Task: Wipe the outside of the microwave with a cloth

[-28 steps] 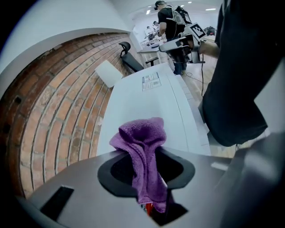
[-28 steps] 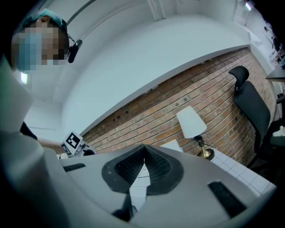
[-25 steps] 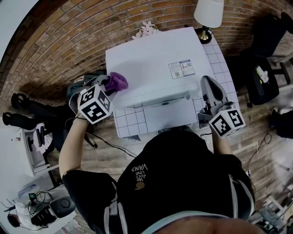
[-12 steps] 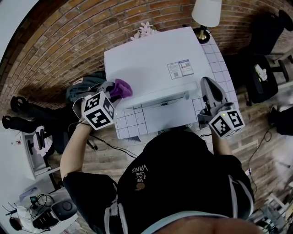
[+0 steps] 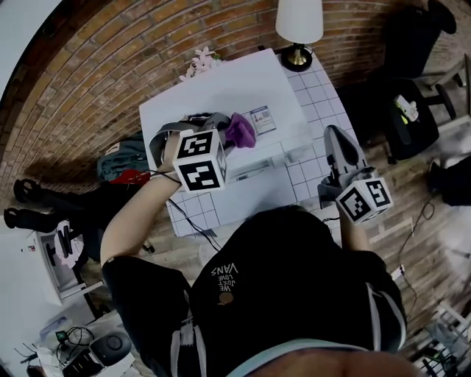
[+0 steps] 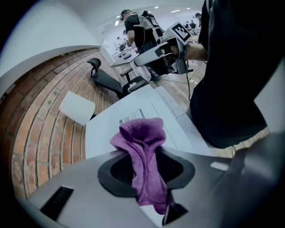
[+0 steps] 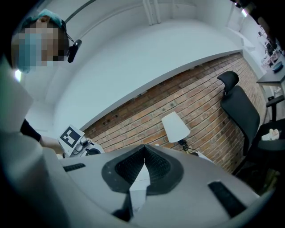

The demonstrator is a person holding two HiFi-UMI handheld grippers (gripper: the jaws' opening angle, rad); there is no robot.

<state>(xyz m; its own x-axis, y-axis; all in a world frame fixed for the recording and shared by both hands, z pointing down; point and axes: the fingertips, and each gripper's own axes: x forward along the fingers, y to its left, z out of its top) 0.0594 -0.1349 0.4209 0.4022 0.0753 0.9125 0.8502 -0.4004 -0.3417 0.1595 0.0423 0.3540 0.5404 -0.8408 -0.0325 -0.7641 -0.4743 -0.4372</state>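
Our left gripper, clamped on the purple terry cloth, has swept from the nine-o'clock edge of the white box-shaped microwave to mid-top. The top pass looks to us half done. Our right gripper idles at three o'clock, pinched shut and empty.

Head view looks steeply down on the microwave; both level gripper views also catch the lamp.

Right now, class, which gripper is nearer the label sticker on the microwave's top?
Left. The left gripper, shut on the purple cloth, sits just beside the sticker on the microwave. The right gripper, shut and empty, is off past the microwave's right edge.
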